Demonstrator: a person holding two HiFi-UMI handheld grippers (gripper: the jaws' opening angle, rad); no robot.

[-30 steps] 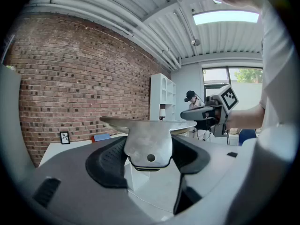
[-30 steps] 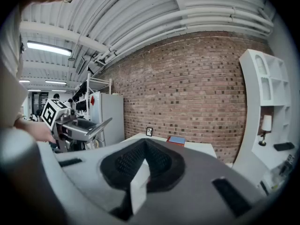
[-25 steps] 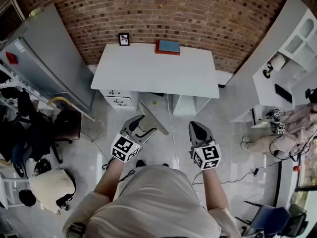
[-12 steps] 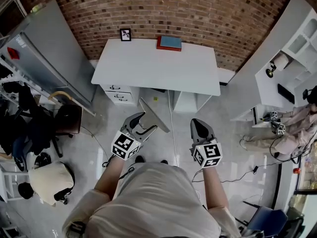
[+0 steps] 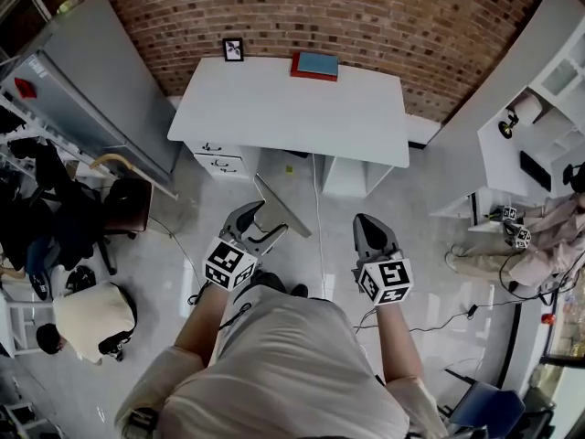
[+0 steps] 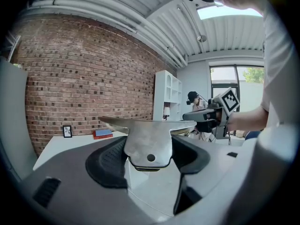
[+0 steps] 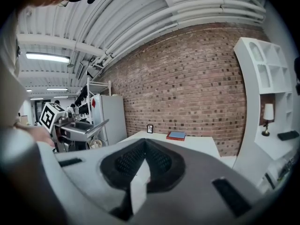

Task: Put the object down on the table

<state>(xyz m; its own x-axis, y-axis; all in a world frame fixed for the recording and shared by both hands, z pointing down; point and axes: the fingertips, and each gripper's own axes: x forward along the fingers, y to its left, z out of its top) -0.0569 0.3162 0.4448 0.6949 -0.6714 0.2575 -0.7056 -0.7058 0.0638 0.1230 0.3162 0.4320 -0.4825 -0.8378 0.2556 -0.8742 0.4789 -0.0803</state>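
My left gripper [image 5: 260, 228] is shut on a flat grey metal blade [image 5: 281, 207], which sticks out ahead and to the right over the floor. In the left gripper view the blade's [image 6: 147, 142] wide tang, with a small hole in it, sits between the dark pads and its long edge lies level across the jaws. My right gripper [image 5: 368, 228] is shut and holds nothing; its pads meet at the tip [image 7: 145, 144]. Both are in front of the white table [image 5: 283, 117], short of its near edge.
A red and blue book stack [image 5: 314, 64] and a small picture frame [image 5: 234, 49] stand at the table's far edge by the brick wall. A drawer unit [image 5: 218, 164] sits under it. Left are a grey cabinet [image 5: 87, 90] and a dark chair [image 5: 123, 229]; right, white shelving [image 5: 539, 108] and a person [image 5: 535, 245].
Both grippers have eased forward toward the table with the person. The blade stays in the left grip and the right jaws stay closed.
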